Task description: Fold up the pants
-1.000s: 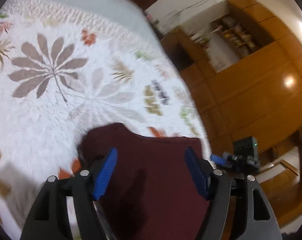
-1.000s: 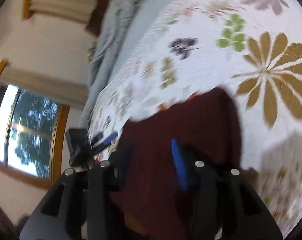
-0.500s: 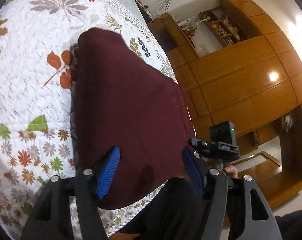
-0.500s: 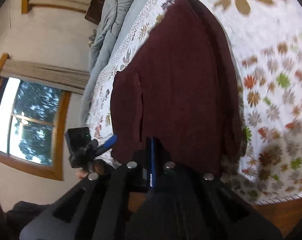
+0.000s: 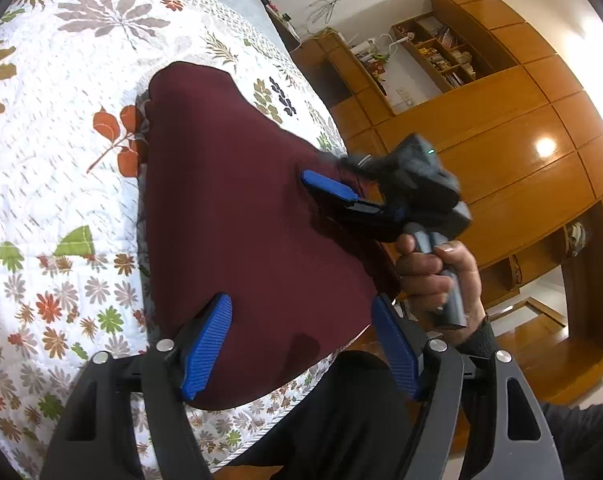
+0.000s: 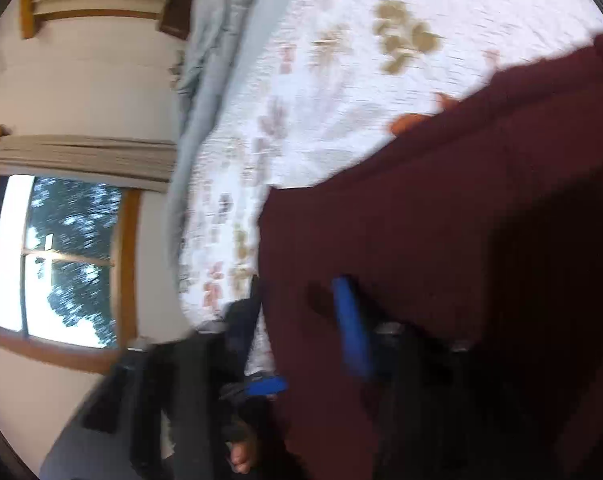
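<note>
Dark maroon pants [image 5: 237,208] lie folded on a floral quilt [image 5: 61,184], their near end at the bed's edge. My left gripper [image 5: 301,304] hovers over that near end, its blue jaws opening and pressing on nothing, with the cloth below them. A hand [image 5: 437,276] holds my right gripper [image 5: 313,178] at the pants' right edge. Its jaws are shut on the pants [image 6: 441,220], and in the blurred right wrist view cloth hides one finger beside the blue pad [image 6: 351,320]. One left pad [image 6: 265,386] shows low there.
Wooden wardrobes [image 5: 513,152] and shelves [image 5: 441,52] stand right of the bed. A grey blanket [image 6: 217,40] lies bunched along the far side. A window [image 6: 61,256] with a curtain is in the wall beyond. The person's dark trousers [image 5: 341,420] are at the bed's edge.
Both grippers drew back from the pants' far part to the near end. The right jaws closed, then the right gripper swung up over the pants' right edge. The left stayed put lately.
</note>
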`<action>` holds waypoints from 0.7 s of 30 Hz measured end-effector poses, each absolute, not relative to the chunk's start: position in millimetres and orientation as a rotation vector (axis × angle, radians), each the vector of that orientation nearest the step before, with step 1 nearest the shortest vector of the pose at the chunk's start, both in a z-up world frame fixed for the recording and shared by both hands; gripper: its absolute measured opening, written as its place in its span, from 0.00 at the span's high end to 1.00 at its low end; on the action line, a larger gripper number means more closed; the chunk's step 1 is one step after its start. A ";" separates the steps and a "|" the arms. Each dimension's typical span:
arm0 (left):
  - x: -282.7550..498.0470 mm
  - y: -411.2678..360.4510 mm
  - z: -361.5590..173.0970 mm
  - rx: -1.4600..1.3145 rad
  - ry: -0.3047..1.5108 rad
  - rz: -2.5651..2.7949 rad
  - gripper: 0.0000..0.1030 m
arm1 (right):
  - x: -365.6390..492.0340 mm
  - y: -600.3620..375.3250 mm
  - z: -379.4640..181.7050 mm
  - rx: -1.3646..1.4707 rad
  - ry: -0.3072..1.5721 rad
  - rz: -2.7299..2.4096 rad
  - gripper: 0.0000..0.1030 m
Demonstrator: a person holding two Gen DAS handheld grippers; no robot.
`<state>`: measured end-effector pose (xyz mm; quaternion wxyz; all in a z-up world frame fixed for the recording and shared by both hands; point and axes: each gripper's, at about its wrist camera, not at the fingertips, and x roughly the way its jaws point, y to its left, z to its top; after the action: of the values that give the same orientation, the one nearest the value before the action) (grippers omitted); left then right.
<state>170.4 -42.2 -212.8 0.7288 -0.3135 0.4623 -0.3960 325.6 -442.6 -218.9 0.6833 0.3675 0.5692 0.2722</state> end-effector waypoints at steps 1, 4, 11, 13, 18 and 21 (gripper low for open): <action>171.8 -42.4 -212.3 -0.698 1.020 -0.878 0.30 | 321.9 -462.1 -219.4 0.837 1.254 0.568 0.97; 173.4 -34.4 -203.3 -0.692 1.025 -0.895 0.29 | 301.7 -534.1 -210.3 0.907 1.145 0.443 0.97; 215.6 22.3 -185.2 -0.725 1.029 -0.889 0.20 | 270.6 -635.3 -188.4 0.935 1.136 0.447 0.12; 239.9 34.4 -199.1 -0.778 1.129 -0.902 0.19 | 276.8 -641.3 -193.8 0.947 1.231 0.511 0.12; 271.6 55.2 -225.0 -0.954 1.200 -0.902 0.17 | 294.2 -631.4 -202.9 0.836 1.381 0.611 0.12; 279.9 53.9 -235.3 -0.997 1.227 -0.911 0.17 | 298.0 -598.6 -209.9 0.743 1.473 0.686 0.11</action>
<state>279.9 53.9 -235.3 0.6117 -0.4323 0.5319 -0.3950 298.0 -598.6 -209.9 0.6267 0.3239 0.6424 0.2993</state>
